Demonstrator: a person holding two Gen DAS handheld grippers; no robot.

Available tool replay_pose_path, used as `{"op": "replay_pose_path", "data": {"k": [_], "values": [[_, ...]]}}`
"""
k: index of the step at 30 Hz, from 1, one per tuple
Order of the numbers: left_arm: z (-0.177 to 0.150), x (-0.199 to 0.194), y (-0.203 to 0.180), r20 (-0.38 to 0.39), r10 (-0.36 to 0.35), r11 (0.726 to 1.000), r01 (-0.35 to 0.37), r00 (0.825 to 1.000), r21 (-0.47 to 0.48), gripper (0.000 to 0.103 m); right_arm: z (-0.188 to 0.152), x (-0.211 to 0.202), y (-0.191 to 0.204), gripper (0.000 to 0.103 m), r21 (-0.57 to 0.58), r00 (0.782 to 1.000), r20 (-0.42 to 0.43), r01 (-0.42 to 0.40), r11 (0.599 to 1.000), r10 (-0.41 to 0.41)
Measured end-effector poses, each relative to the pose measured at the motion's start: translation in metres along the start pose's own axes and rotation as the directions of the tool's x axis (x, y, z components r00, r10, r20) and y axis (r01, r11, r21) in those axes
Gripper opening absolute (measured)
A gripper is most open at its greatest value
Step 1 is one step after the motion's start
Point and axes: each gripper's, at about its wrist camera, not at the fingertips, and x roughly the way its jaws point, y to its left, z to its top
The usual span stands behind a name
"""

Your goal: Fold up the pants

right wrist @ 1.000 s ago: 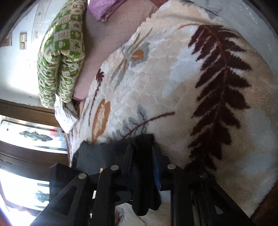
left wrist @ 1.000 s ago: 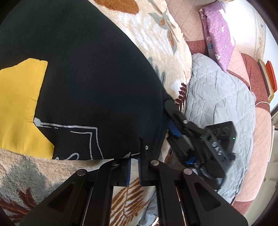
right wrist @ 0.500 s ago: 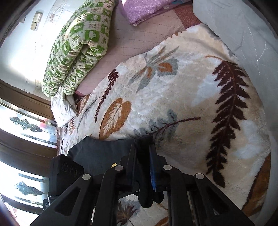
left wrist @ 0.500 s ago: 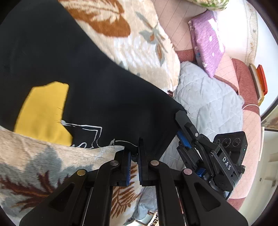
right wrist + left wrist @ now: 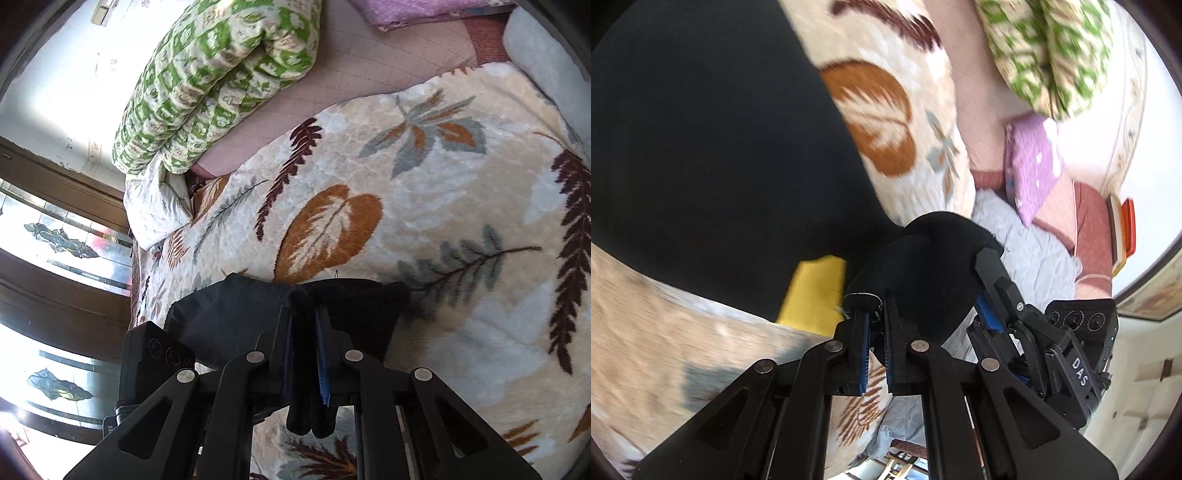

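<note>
Black pants (image 5: 701, 166) with a yellow patch (image 5: 812, 295) lie on a leaf-patterned blanket (image 5: 406, 184). My left gripper (image 5: 875, 310) is shut on the pants' near edge, which is lifted off the blanket and bulges over the fingers. Just to its right, my right gripper (image 5: 988, 280) pinches the same raised edge. In the right wrist view the right gripper (image 5: 303, 317) is shut on a bunched fold of the black pants (image 5: 229, 314), with cloth hanging down between the fingers. The left gripper's camera housing (image 5: 155, 354) shows at the lower left.
A folded green-and-white quilt (image 5: 221, 74) and a purple pillow (image 5: 1030, 166) lie at the far end of the bed. A grey quilted cover (image 5: 1034, 258) sits beside the blanket. Dark-framed patterned glass panels (image 5: 55, 240) stand on the left.
Both grippers have risen and travelled across the bed with the pants' edge. The edge now curls over the pants, covering much of the yellow patch. The right jaws have tightened on the cloth.
</note>
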Motion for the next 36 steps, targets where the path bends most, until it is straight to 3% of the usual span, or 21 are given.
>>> {"op": "replay_pose_path", "data": {"k": [14, 19, 21, 23, 25, 27, 31, 33, 36], "values": [[0.047, -0.056, 0.069, 0.035, 0.005, 0.995, -0.002, 0.999, -0.097, 0.005, -0.014, 0.125, 0.063, 0.015, 0.027, 0.987, -0.149, -0.056, 0.998, 0.059], [0.049, -0.078, 0.068, 0.081, 0.064, 0.998, -0.062, 0.995, -0.025, 0.004, -0.02, 0.142, 0.062, 0.013, 0.075, 0.985, -0.168, -0.035, 0.997, 0.047], [0.048, -0.093, 0.061, 0.125, 0.104, 0.993, -0.109, 0.987, 0.038, 0.005, -0.02, 0.133, 0.064, 0.018, 0.084, 0.988, -0.141, -0.055, 0.995, 0.067], [0.048, -0.108, 0.054, 0.165, 0.128, 0.987, -0.142, 0.978, 0.076, 0.005, -0.02, 0.118, 0.065, 0.031, 0.092, 0.992, -0.104, -0.066, 0.994, 0.076], [0.048, -0.12, 0.045, 0.192, 0.132, 0.981, -0.156, 0.972, 0.115, 0.006, -0.024, 0.097, 0.065, 0.033, 0.112, 0.991, -0.054, -0.116, 0.987, 0.123], [0.048, -0.123, 0.037, 0.161, 0.145, 0.969, -0.173, 0.976, 0.176, 0.012, -0.031, 0.073, 0.061, 0.036, 0.136, 0.985, 0.006, -0.171, 0.976, 0.172], [0.039, -0.107, 0.024, 0.075, 0.135, 0.96, -0.149, 0.988, 0.237, 0.033, -0.065, 0.032, 0.038, 0.058, 0.215, 0.96, 0.167, -0.259, 0.942, 0.226], [0.033, -0.099, 0.02, 0.065, 0.16, 0.949, -0.171, 0.985, 0.264, 0.041, -0.086, 0.028, 0.023, 0.06, 0.273, 0.946, 0.208, -0.302, 0.913, 0.25], [0.028, -0.09, 0.014, 0.068, 0.157, 0.948, -0.17, 0.985, 0.269, 0.045, -0.115, 0.043, -0.005, 0.064, 0.424, 0.905, 0.271, -0.419, 0.803, 0.328]]}}
